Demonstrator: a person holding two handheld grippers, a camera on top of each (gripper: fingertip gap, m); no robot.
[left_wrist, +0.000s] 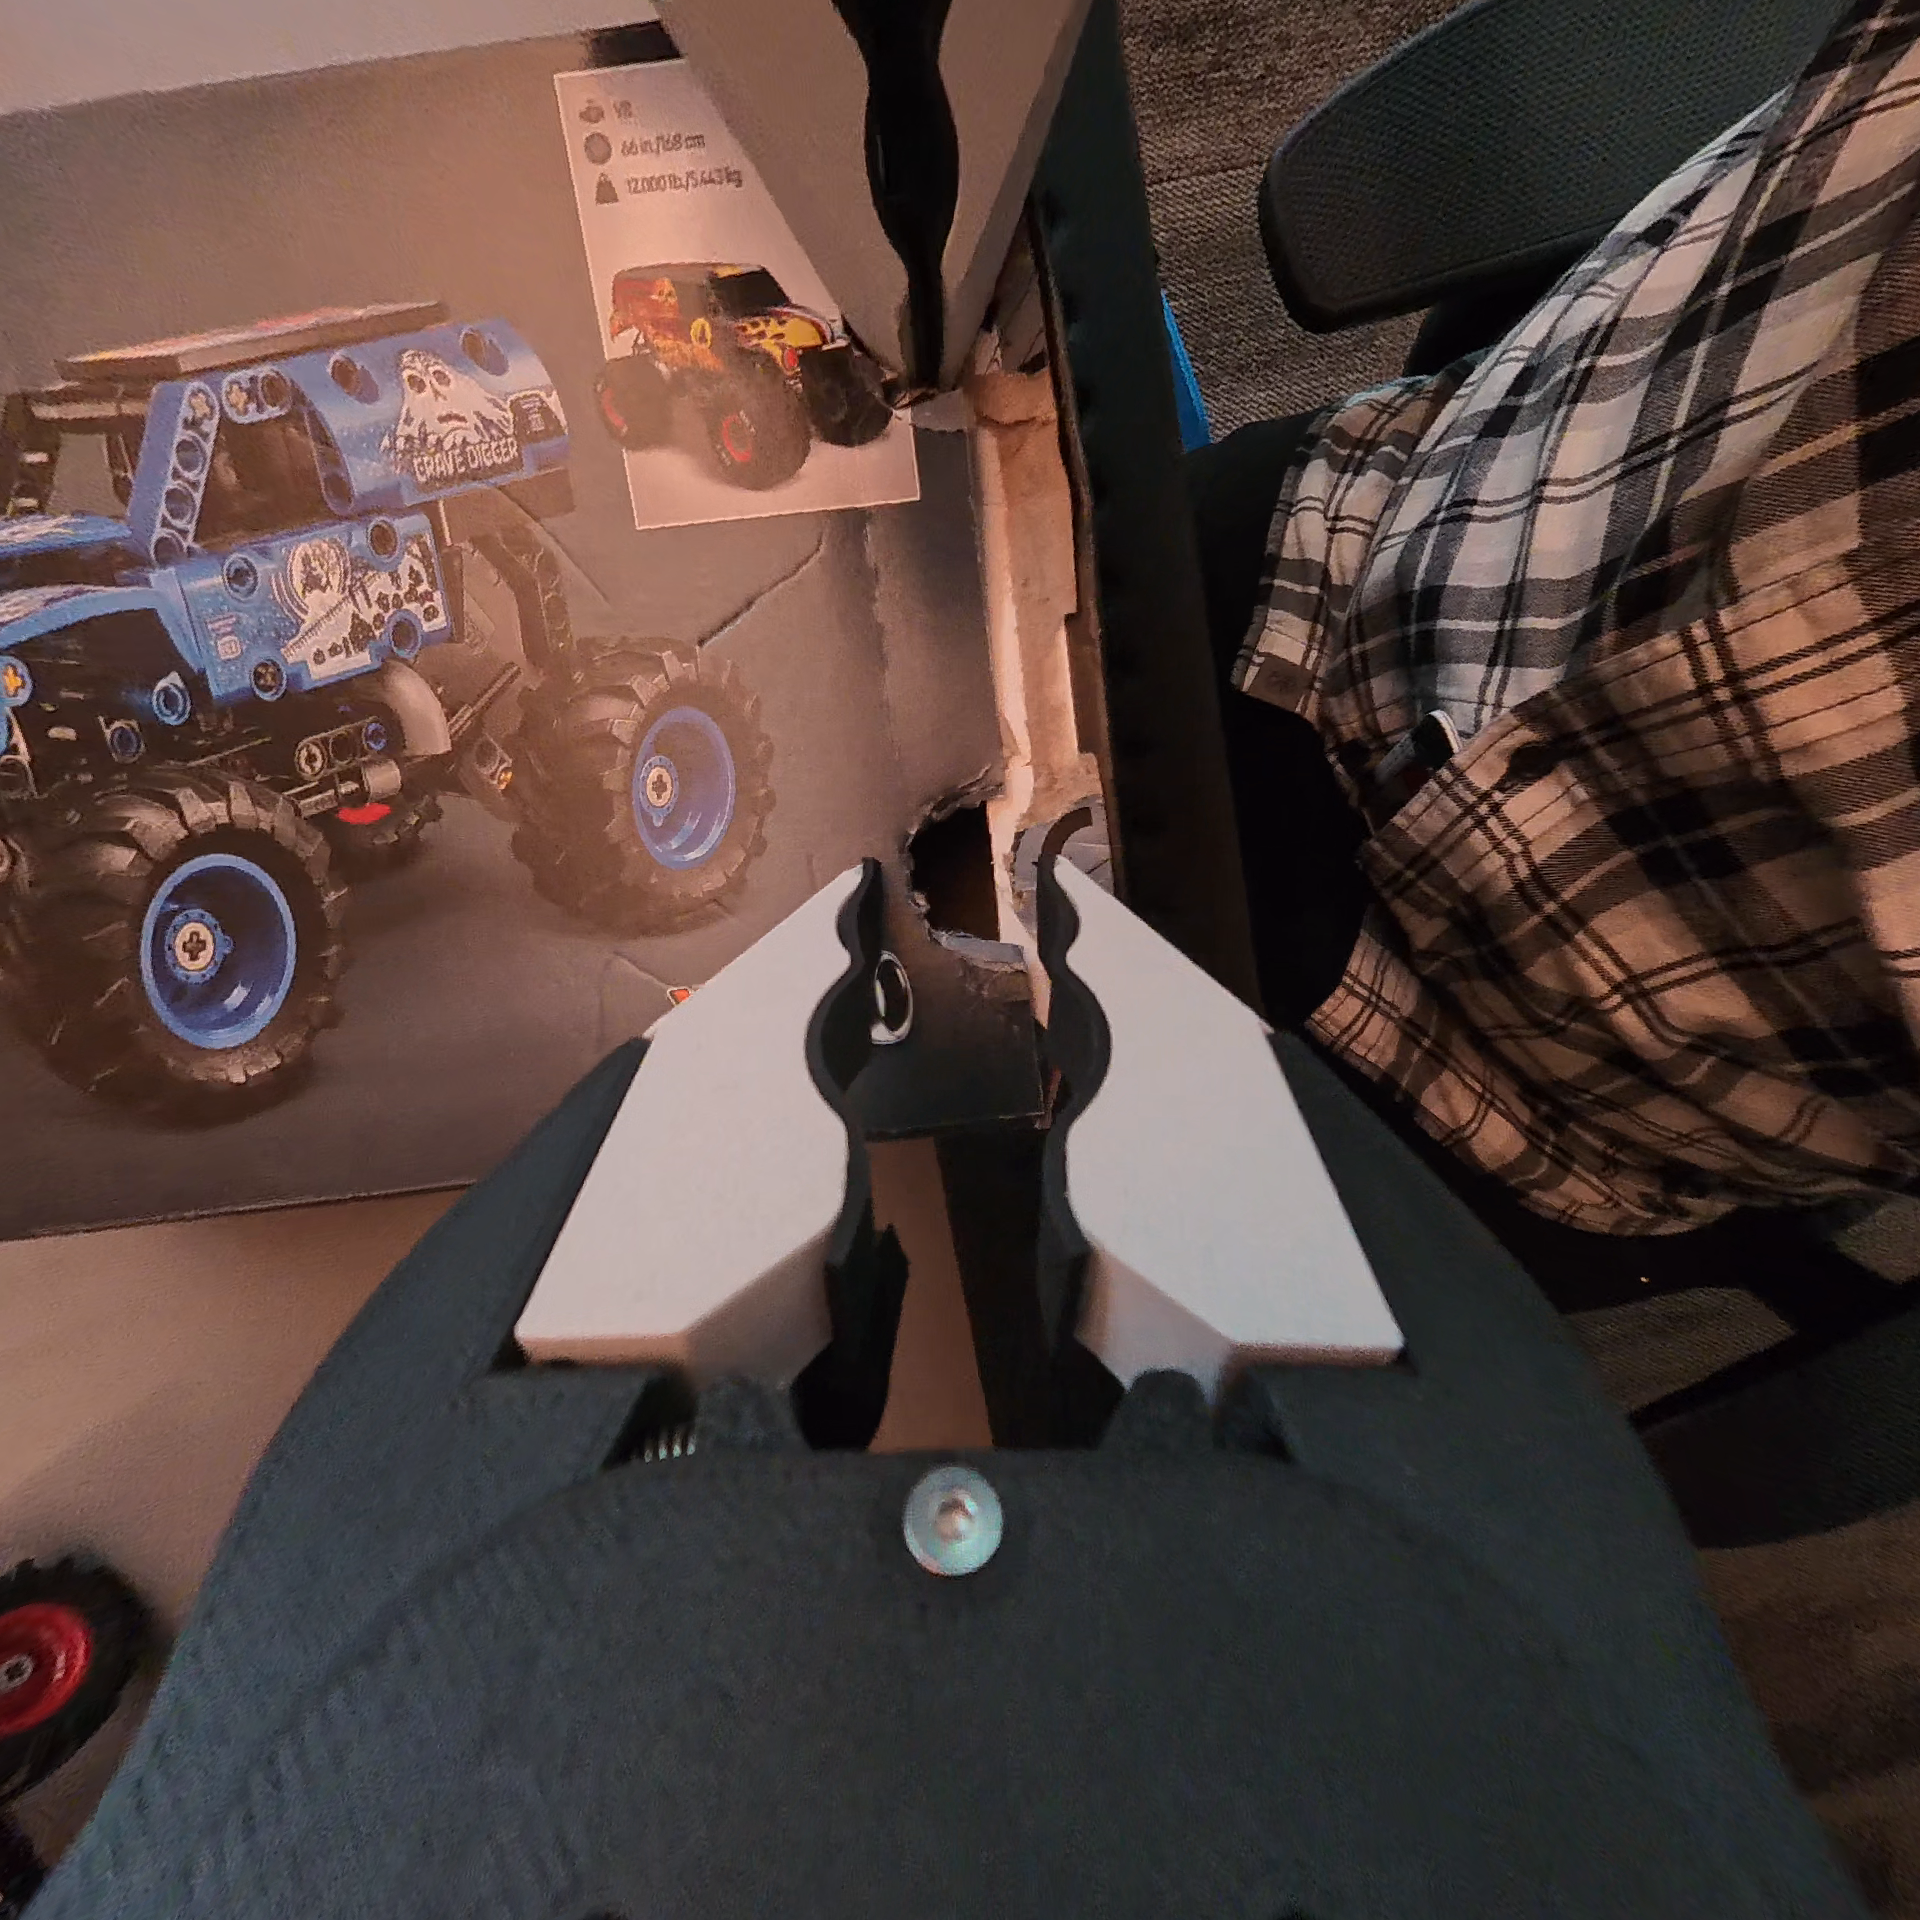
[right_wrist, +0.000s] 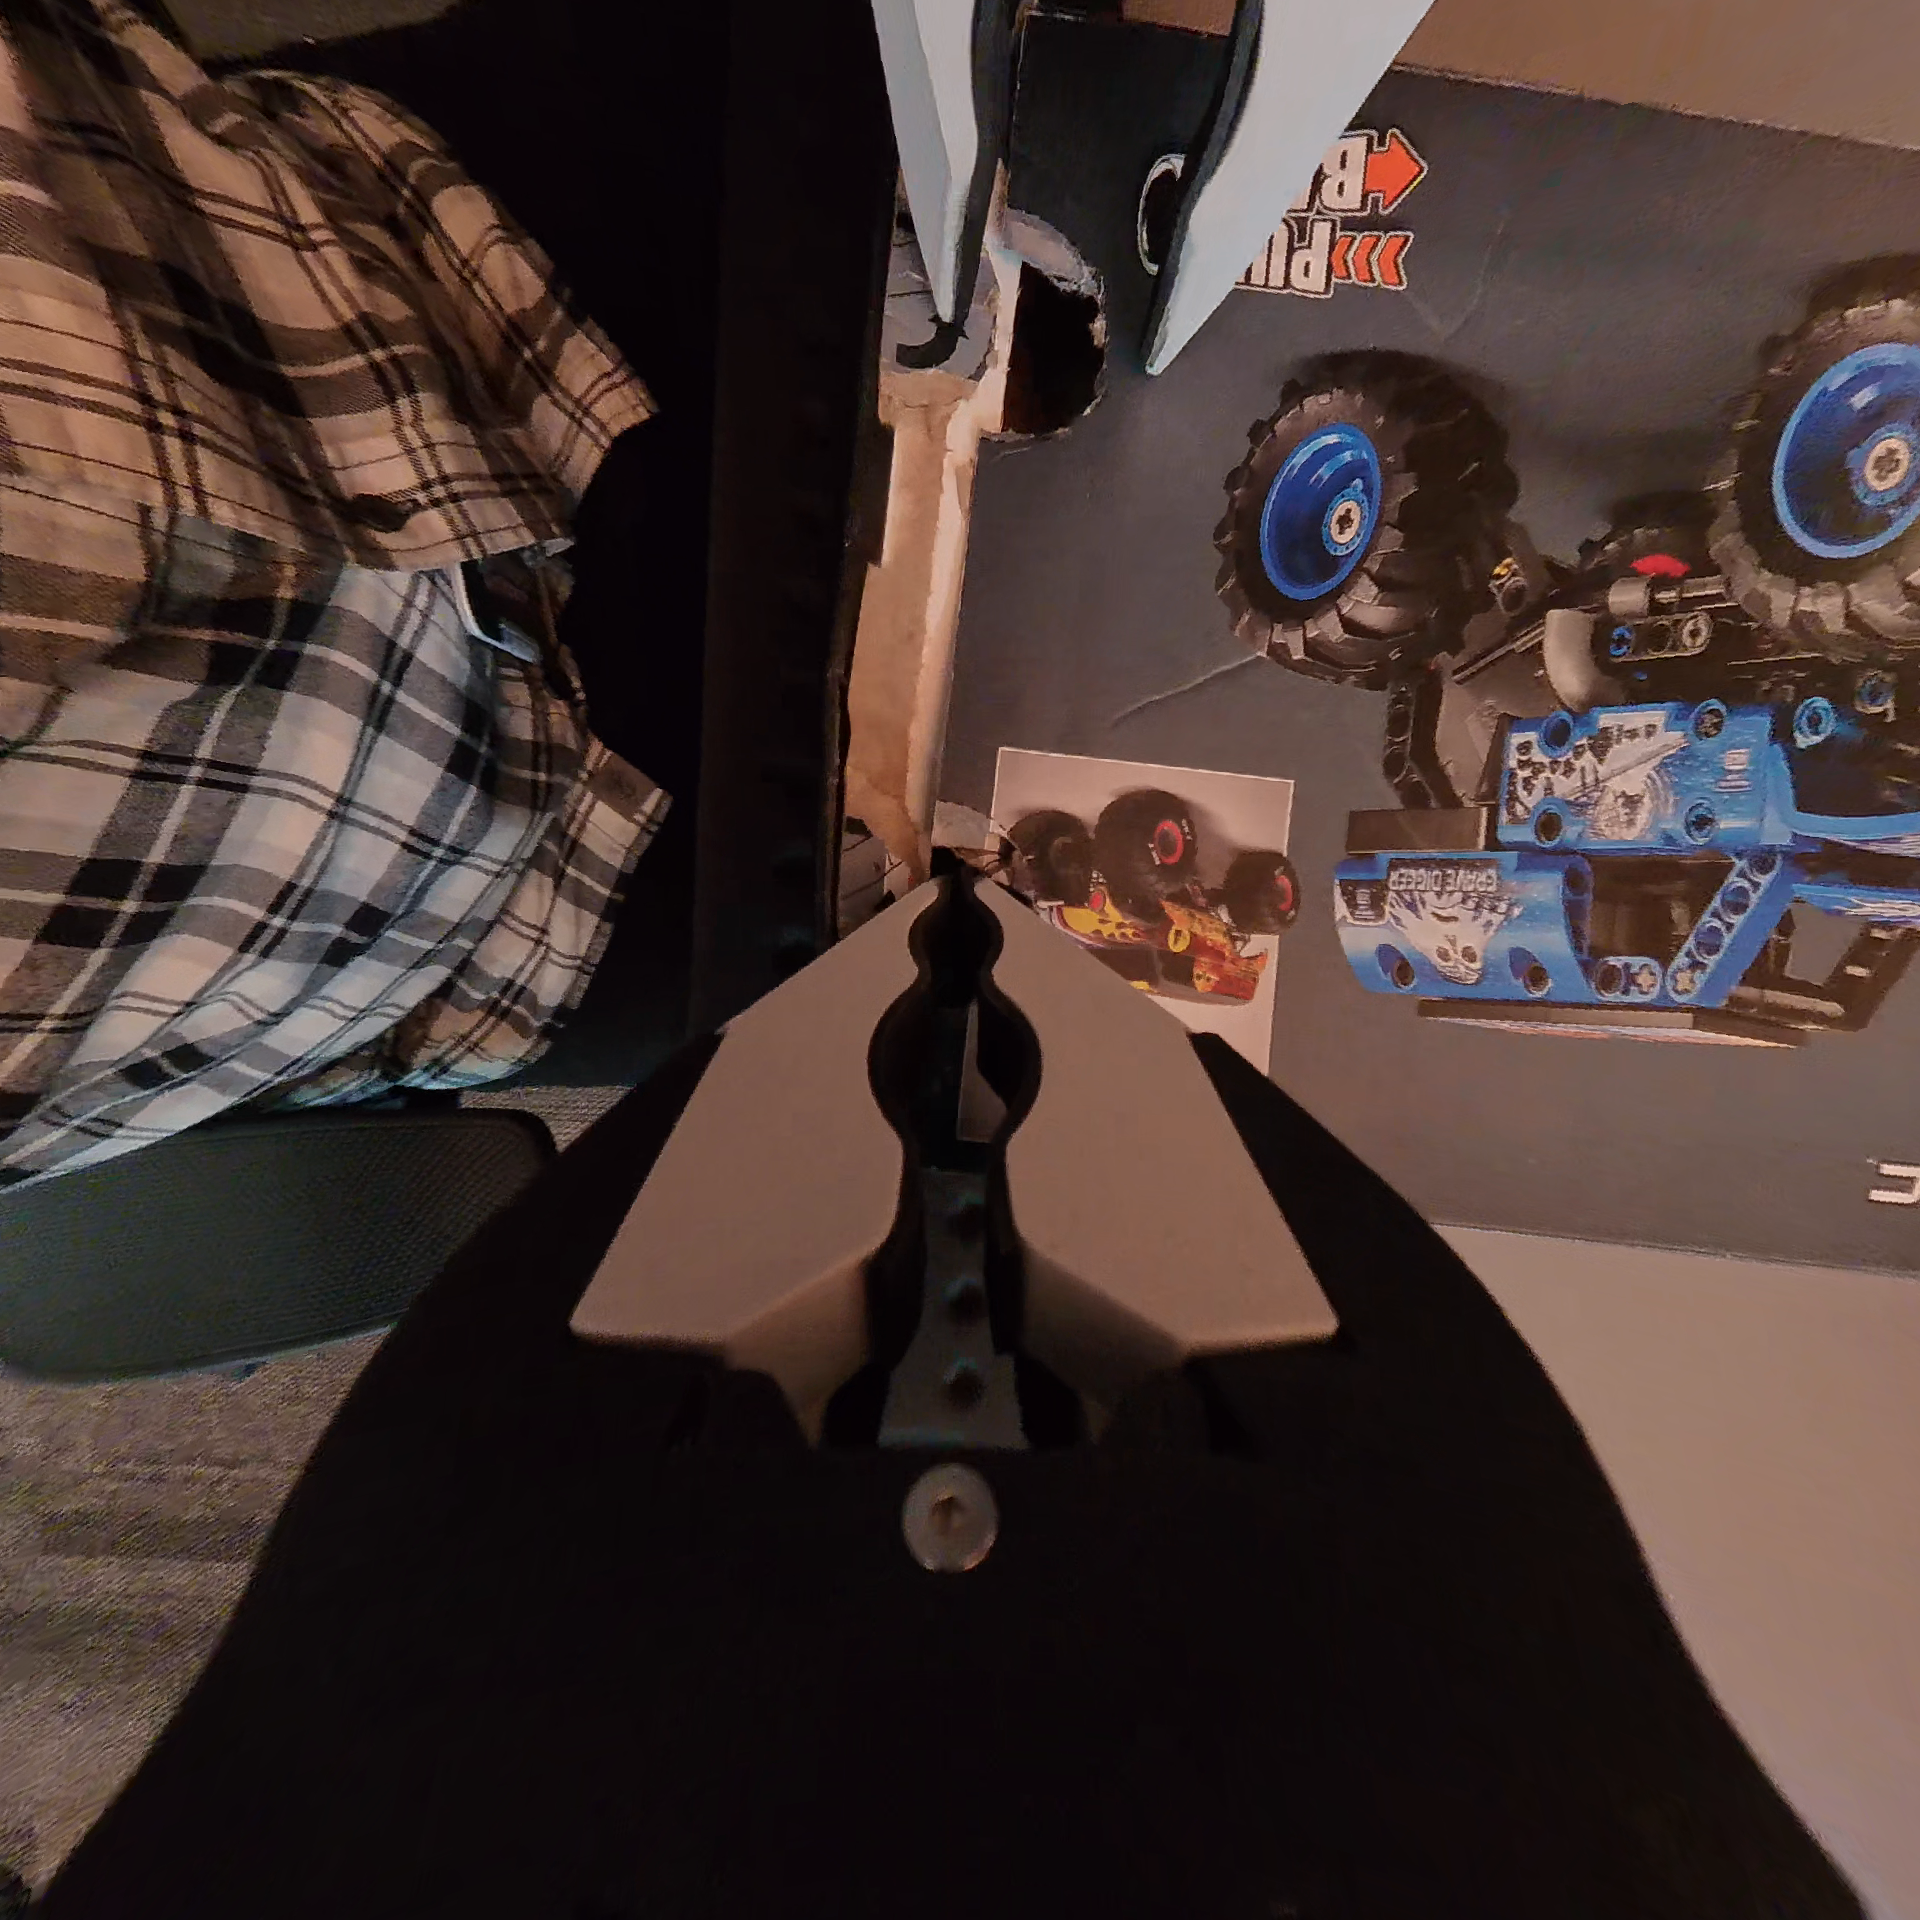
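Cardboard box (left_wrist: 436, 935) flap edges are clamped by both the left tool (left_wrist: 961, 883) and right tool (right_wrist: 951, 883).

a plaid shirt (left_wrist: 1621, 727) is seen beside a black chair armrest (left_wrist: 1475, 156) (a red-hubbed toy wheel (left_wrist: 47, 1652) lies lower left).

We hold our left gripper (left_wrist: 961, 904) with its two fingers a little apart, a torn dark flap between them. Our right gripper (right_wrist: 956, 883), facing it from the opposite side, has its fingertips pressed together, pinching a thin edge.
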